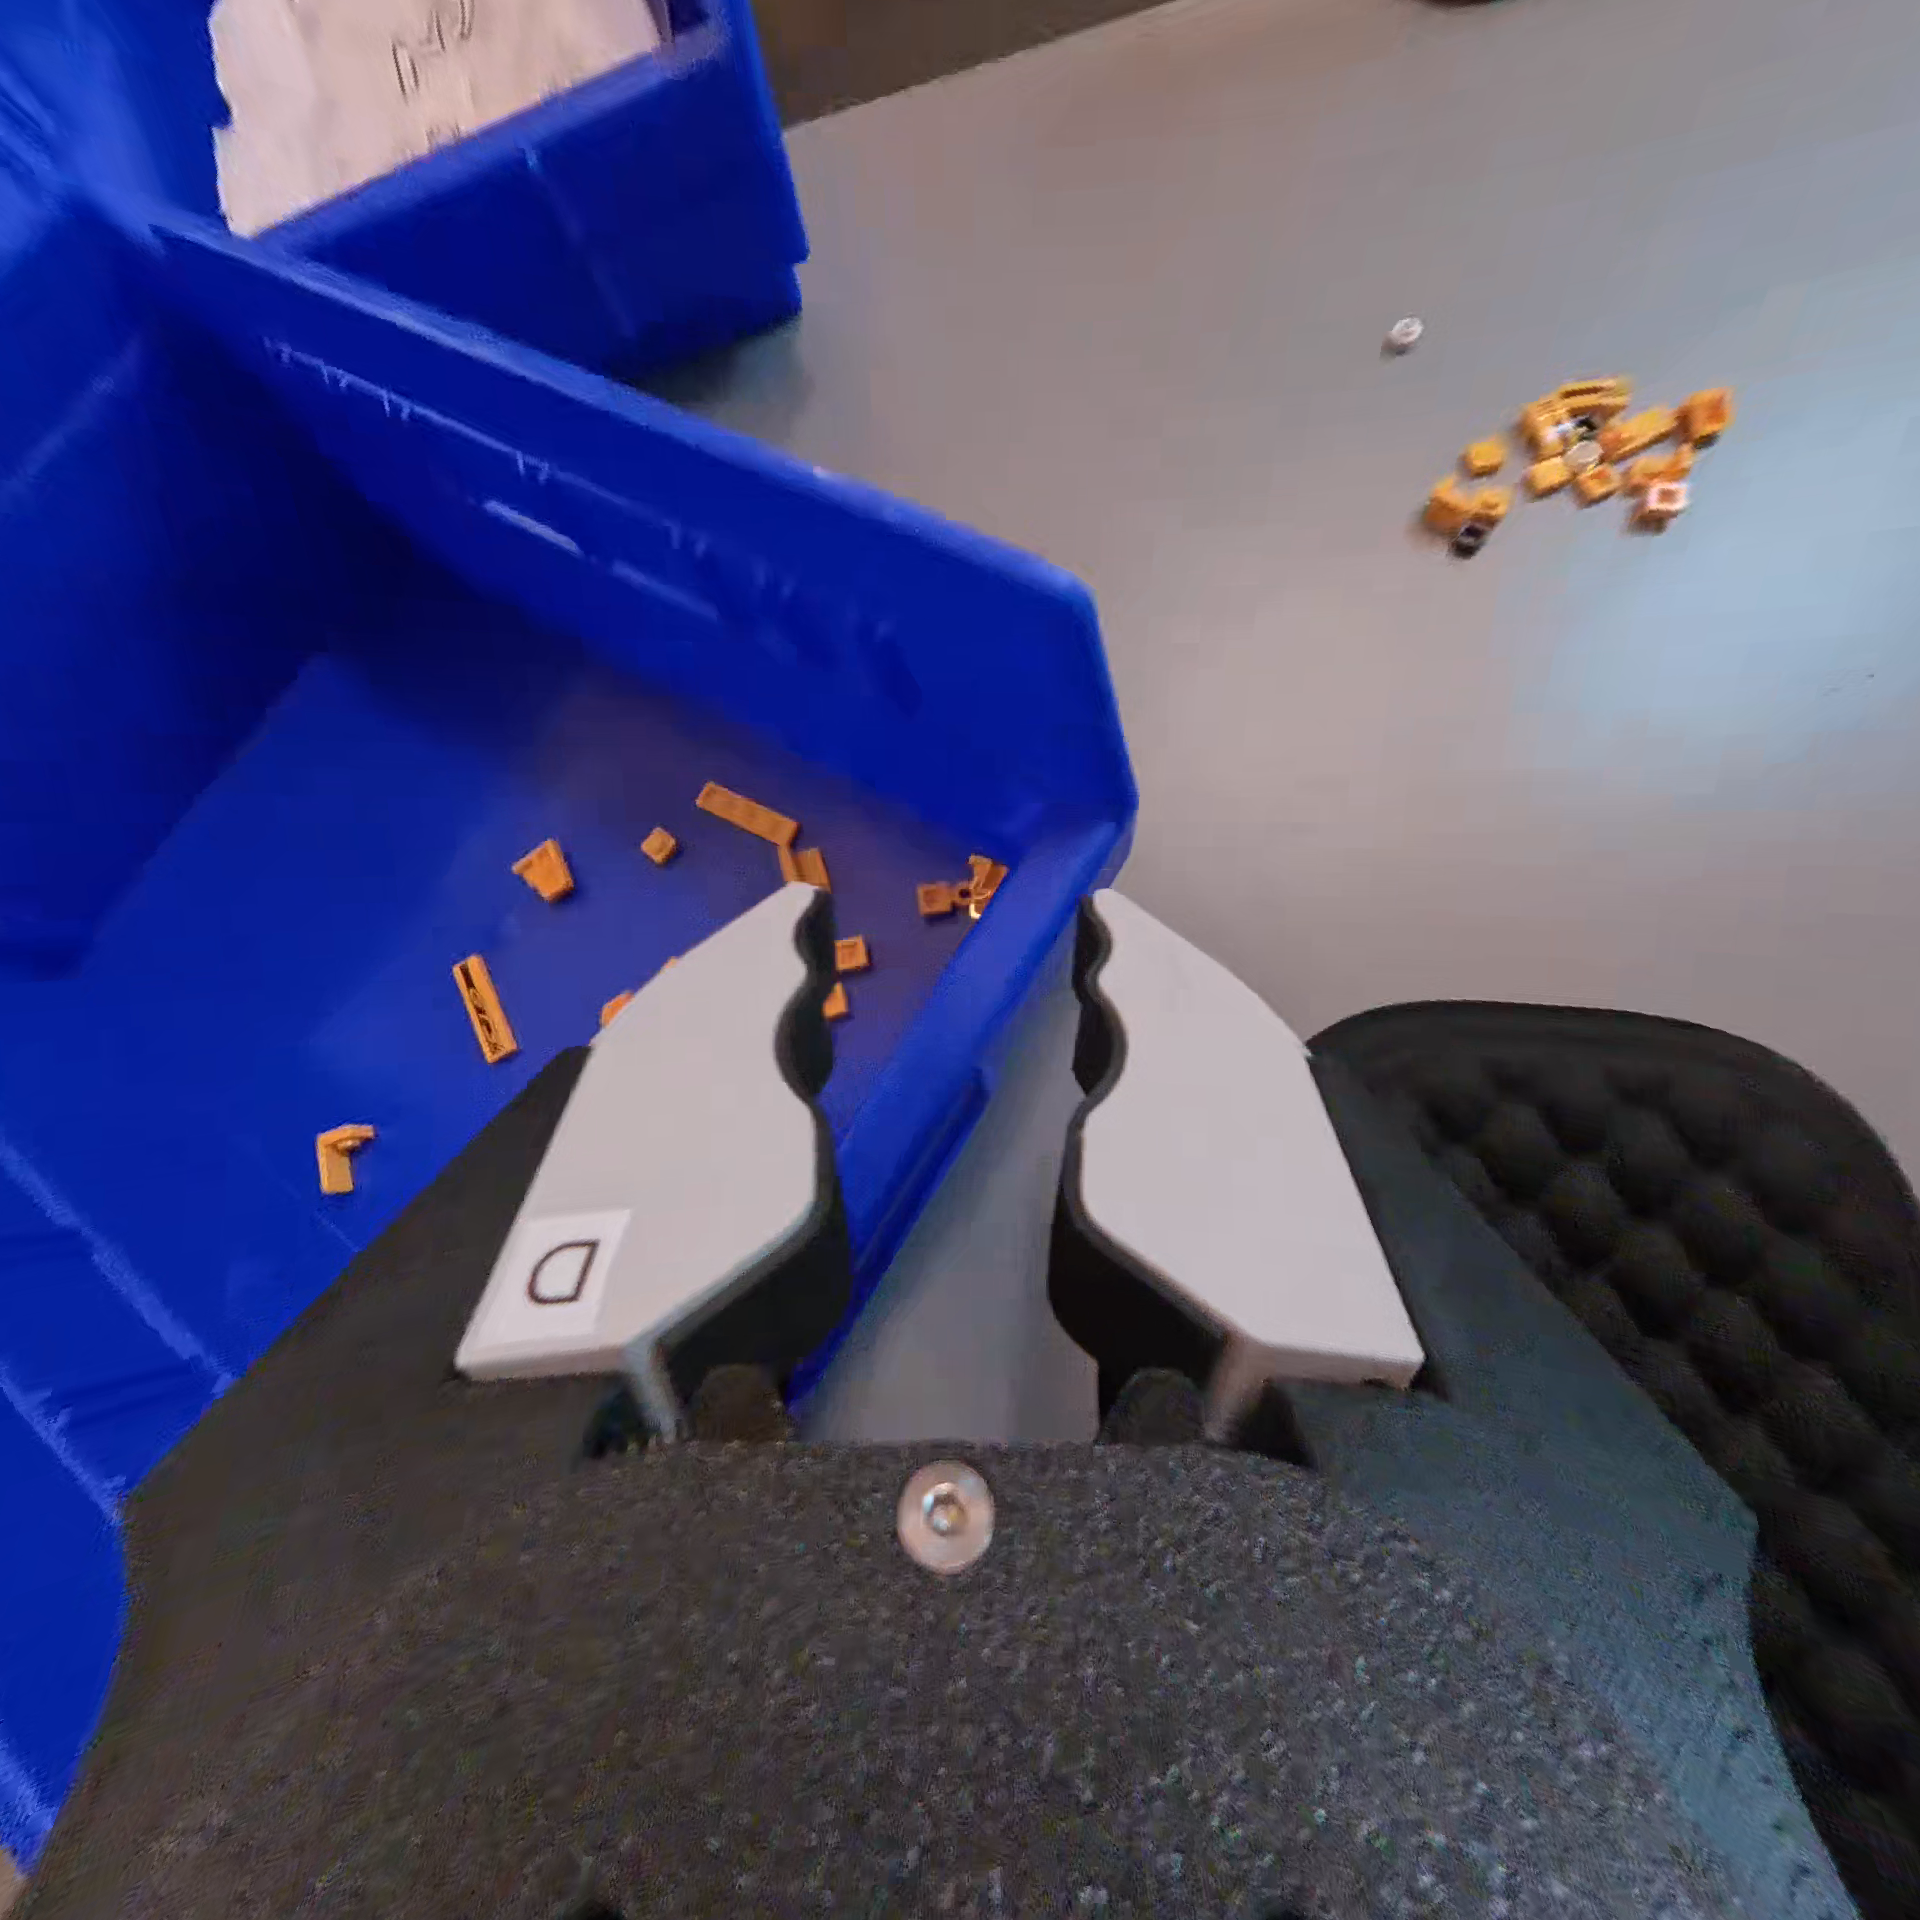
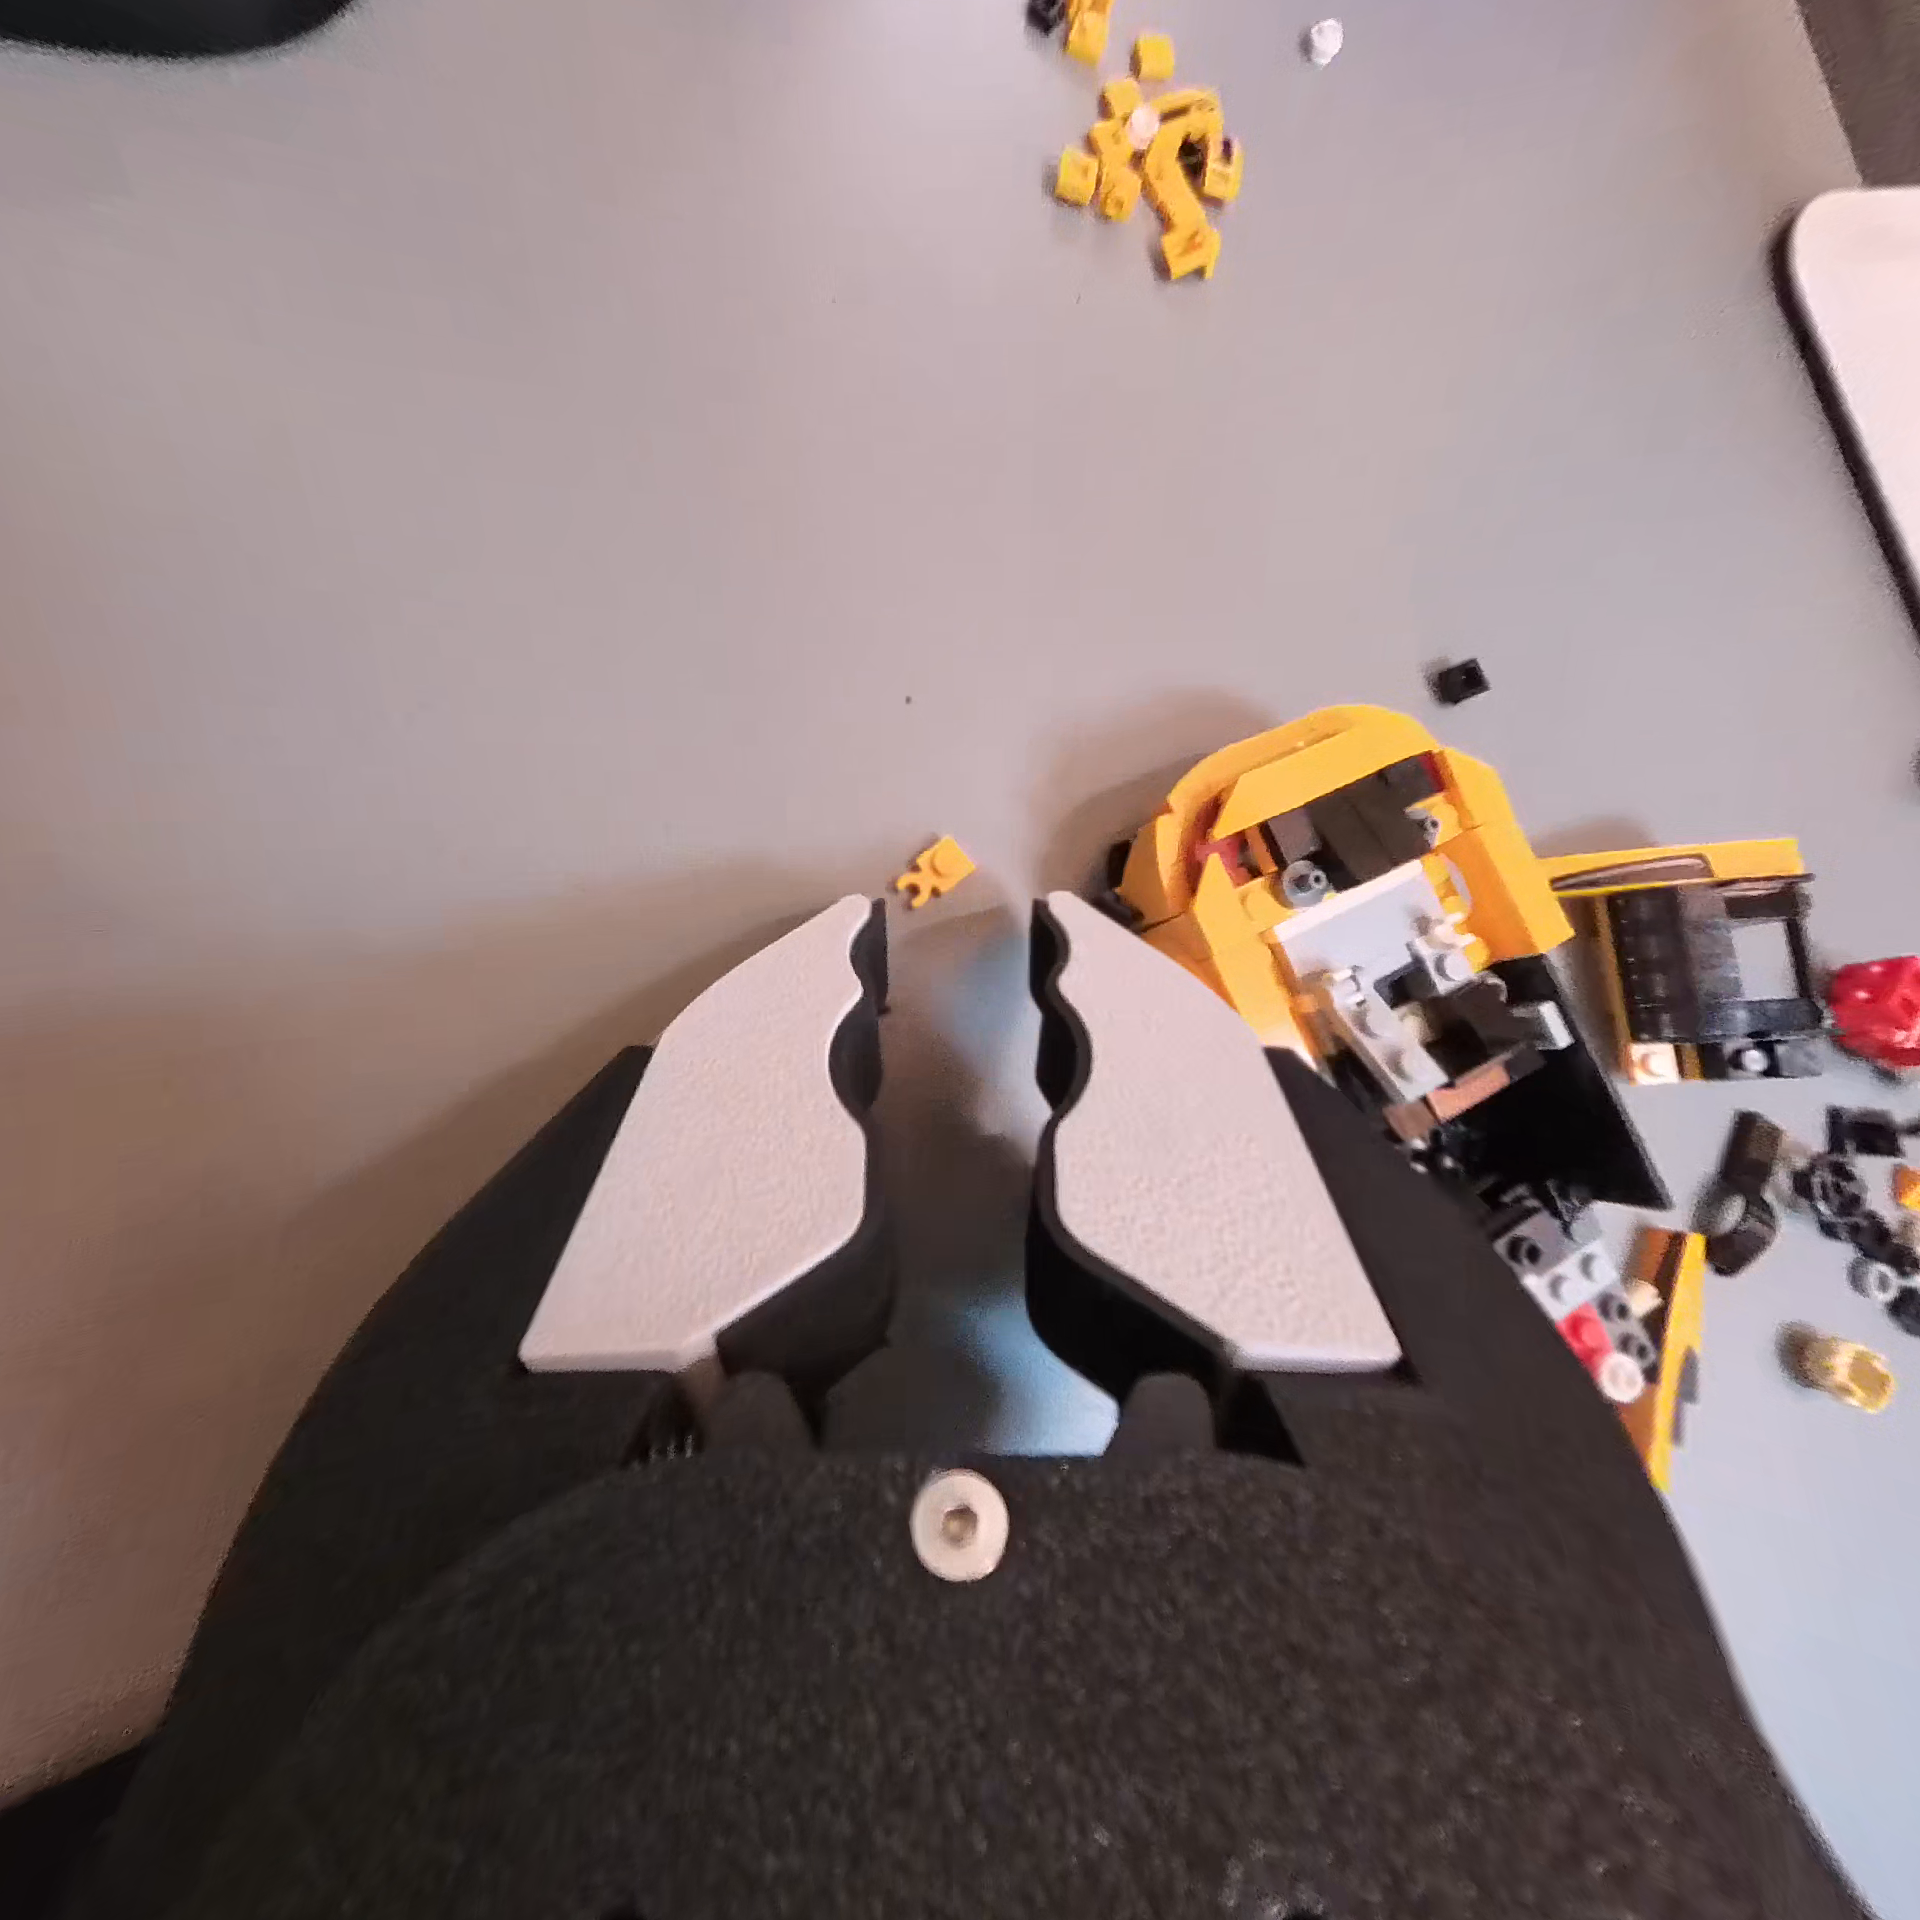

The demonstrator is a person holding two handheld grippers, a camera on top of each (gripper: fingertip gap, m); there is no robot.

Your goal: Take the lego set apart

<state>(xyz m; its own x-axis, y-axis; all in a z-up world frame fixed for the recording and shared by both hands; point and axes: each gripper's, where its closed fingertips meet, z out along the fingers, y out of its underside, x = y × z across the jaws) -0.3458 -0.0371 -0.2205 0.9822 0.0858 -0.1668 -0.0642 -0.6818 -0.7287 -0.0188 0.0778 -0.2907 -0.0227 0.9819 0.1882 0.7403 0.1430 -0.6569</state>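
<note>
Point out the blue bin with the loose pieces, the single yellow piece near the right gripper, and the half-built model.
blue bin [image 1: 727, 582]: left wrist view, far wall.
yellow piece [image 2: 935, 871]: right wrist view, its top.
model [image 2: 1340, 790]: right wrist view, yellow curved roof.

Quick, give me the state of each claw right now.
Left claw: open, holding nothing, at the front corner of the blue bin.
Right claw: open, holding nothing, above the grey table beside the yellow lego model.
</note>
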